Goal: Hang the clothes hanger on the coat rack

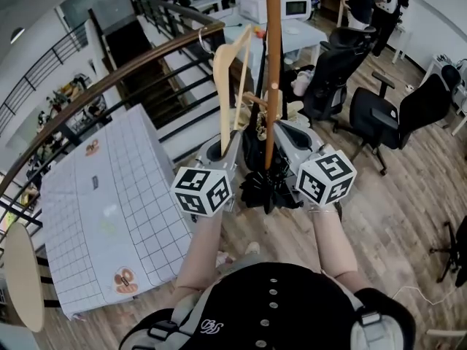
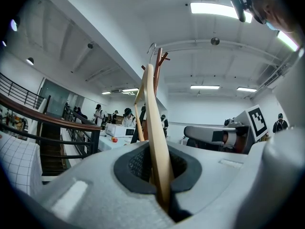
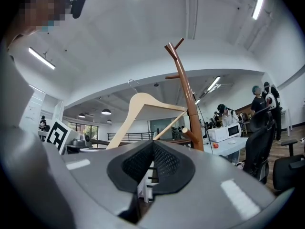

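A pale wooden clothes hanger [image 1: 232, 79] stands upright in my left gripper [image 1: 228, 149], which is shut on its lower end. In the left gripper view the hanger [image 2: 153, 118] rises from between the jaws, and its metal hook [image 2: 151, 46] is up near the top of the coat rack [image 2: 159, 63]. The brown wooden coat rack pole [image 1: 273, 71] stands just right of the hanger, between my two grippers. My right gripper [image 1: 289, 131] is beside the pole, shut and holding nothing. From the right gripper [image 3: 151, 149] I see the hanger [image 3: 138, 104] left of the rack [image 3: 186, 89].
A table with a white grid cloth [image 1: 109, 217] is at the left, by a curved stair railing [image 1: 146, 60]. Black office chairs [image 1: 336, 64] stand at the right on the wooden floor. Dark items [image 1: 266, 184] sit at the rack's base. People stand by a far table.
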Demonstrator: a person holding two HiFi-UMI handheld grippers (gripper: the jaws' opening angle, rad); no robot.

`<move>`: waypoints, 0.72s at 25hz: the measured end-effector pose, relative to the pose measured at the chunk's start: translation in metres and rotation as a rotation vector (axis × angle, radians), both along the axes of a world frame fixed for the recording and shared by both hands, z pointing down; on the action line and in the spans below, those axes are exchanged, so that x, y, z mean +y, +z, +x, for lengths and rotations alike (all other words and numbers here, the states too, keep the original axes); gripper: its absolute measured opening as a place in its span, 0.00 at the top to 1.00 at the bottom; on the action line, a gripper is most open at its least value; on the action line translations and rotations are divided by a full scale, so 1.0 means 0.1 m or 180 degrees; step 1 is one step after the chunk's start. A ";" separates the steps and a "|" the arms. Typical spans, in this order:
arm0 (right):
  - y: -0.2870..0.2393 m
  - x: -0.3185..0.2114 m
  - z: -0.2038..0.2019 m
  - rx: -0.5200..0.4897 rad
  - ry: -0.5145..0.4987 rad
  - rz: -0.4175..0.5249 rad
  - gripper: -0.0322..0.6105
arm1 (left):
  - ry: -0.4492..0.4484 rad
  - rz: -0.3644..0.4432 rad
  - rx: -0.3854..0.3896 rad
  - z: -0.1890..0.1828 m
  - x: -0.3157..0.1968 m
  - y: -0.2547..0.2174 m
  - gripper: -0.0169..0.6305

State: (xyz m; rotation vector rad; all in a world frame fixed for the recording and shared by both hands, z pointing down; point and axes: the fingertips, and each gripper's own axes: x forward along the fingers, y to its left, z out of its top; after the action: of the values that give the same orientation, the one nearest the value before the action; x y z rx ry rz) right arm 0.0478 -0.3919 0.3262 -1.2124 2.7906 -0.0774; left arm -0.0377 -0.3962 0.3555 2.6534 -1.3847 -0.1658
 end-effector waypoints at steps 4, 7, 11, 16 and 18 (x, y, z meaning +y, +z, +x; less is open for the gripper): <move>-0.12 -0.14 -0.03 -0.0005 0.0028 0.0050 0.95 | 0.0079 0.0027 0.0027 -0.02 -0.13 -0.11 0.97; -0.23 -0.23 -0.05 -0.0049 0.0015 0.0116 0.95 | 0.0127 0.0082 -0.0008 -0.02 -0.24 -0.20 0.97; -0.37 -0.35 -0.08 -0.0091 0.0009 0.0214 0.95 | 0.0156 0.0160 -0.0060 -0.04 -0.39 -0.30 0.97; -0.53 -0.51 -0.10 -0.0108 0.0031 0.0329 0.95 | 0.0184 0.0246 -0.0158 -0.06 -0.61 -0.43 0.97; -0.59 -0.57 -0.09 -0.0140 0.0036 0.0370 0.95 | 0.0192 0.0271 -0.0161 -0.05 -0.67 -0.47 0.97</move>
State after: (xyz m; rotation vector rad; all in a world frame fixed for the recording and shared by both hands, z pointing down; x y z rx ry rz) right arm 0.0384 -0.4485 0.2668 -1.1842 2.7085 0.0576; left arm -0.0430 -0.4635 0.3080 2.7838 -1.3392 -0.1556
